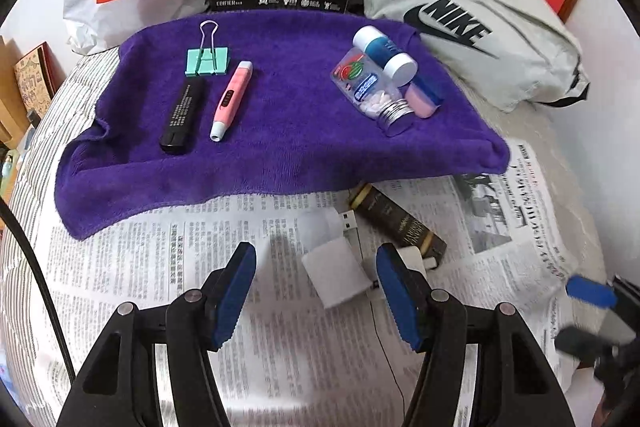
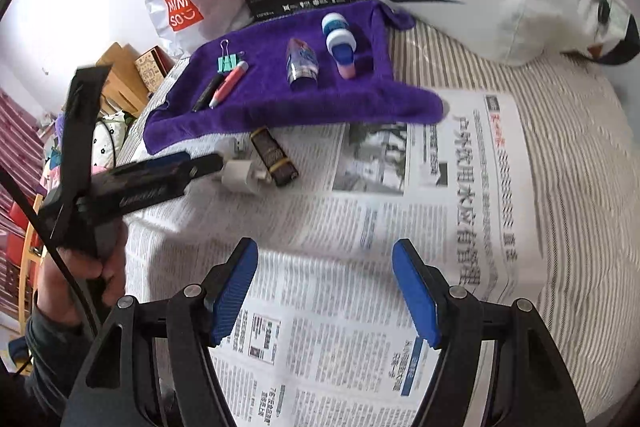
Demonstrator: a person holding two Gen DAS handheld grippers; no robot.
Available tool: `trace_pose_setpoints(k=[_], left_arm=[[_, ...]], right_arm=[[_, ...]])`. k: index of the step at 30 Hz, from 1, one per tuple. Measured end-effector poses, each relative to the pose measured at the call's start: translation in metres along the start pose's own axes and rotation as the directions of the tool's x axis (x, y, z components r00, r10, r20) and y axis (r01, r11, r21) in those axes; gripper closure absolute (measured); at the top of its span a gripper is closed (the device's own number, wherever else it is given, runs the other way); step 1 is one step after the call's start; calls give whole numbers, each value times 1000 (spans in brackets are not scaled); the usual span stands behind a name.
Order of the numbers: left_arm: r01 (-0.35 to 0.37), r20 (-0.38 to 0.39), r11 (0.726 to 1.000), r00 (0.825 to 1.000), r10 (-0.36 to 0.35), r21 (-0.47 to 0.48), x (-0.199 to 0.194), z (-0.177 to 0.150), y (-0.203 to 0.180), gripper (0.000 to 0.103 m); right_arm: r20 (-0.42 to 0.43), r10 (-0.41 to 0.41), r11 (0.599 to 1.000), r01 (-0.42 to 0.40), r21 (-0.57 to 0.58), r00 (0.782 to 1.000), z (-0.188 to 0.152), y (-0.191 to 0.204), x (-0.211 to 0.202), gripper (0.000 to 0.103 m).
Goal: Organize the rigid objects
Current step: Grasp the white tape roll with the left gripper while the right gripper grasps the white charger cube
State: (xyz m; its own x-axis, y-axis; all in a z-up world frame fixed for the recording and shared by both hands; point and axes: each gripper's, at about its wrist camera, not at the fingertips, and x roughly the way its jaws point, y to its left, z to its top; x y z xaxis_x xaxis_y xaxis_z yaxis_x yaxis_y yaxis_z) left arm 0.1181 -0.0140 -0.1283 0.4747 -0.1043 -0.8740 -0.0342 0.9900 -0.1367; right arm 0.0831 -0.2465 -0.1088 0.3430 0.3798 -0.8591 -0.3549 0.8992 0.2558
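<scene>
- Our left gripper (image 1: 316, 291) tilts downward at lower centre, jaws apart, over the white USB charger (image 1: 336, 269) on the newspaper (image 1: 160, 267).
- Our right gripper (image 2: 325, 291) tilts likewise, jaws apart, empty.
- The purple towel (image 1: 288, 131) holds sorted items at upper centre.

Bare newspaper (image 2: 400, 227) ahead of right tool (image 2: 325, 291); purple towel (image 2: 280, 107) clutter beyond.

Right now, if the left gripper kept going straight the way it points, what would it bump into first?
Probably the small white plug-like block lying on the newspaper, between the open left gripper fingers; depth is uncertain.

Open right claw (image 2: 325, 291) above newspaper (image 2: 440, 187)
</scene>
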Motion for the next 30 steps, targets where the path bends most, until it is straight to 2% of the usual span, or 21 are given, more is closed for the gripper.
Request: trace_pose_setpoints(k=[8,13,19,21,23,24,26,30], left_arm=[[-43,-10,998,999,44,39,-3,-14,8,42],[-18,-21,1000,1000,18,16,4,-11,8,42],[-52,1,994,999,52,94,9,-15,-9,44],[-58,-3,991,998,59,117,11,-18,-10,48],[-44,-11,990,999,45,131,13,-21,-10,58],[-44,-4,990,999,45,136,13,-22,-10,58],[-45,10,988,999,44,150,12,-22,-11,73],[4,16,990,1000,-6,142,10,-20,-6,74]], right_arm=[[-15,6,999,-7,-34,1000,-3,8,8,33],[-28,16,999,-17,-38,999,-1,10,15,33],[-39,16,999,-17,-35,999,-3,7,19,33],[-44,12,1000,-13,-26,999,-3,4,21,33],[-49,8,1000,-9,-25,999,-3,3,23,33],[-51,5,1000,-7,-27,999,-3,3,25,33],[-53,4,1000,-6,-31,999,-2,4,26,33],[-55,-1,998,-2,-60,999,6,11,33,33]])
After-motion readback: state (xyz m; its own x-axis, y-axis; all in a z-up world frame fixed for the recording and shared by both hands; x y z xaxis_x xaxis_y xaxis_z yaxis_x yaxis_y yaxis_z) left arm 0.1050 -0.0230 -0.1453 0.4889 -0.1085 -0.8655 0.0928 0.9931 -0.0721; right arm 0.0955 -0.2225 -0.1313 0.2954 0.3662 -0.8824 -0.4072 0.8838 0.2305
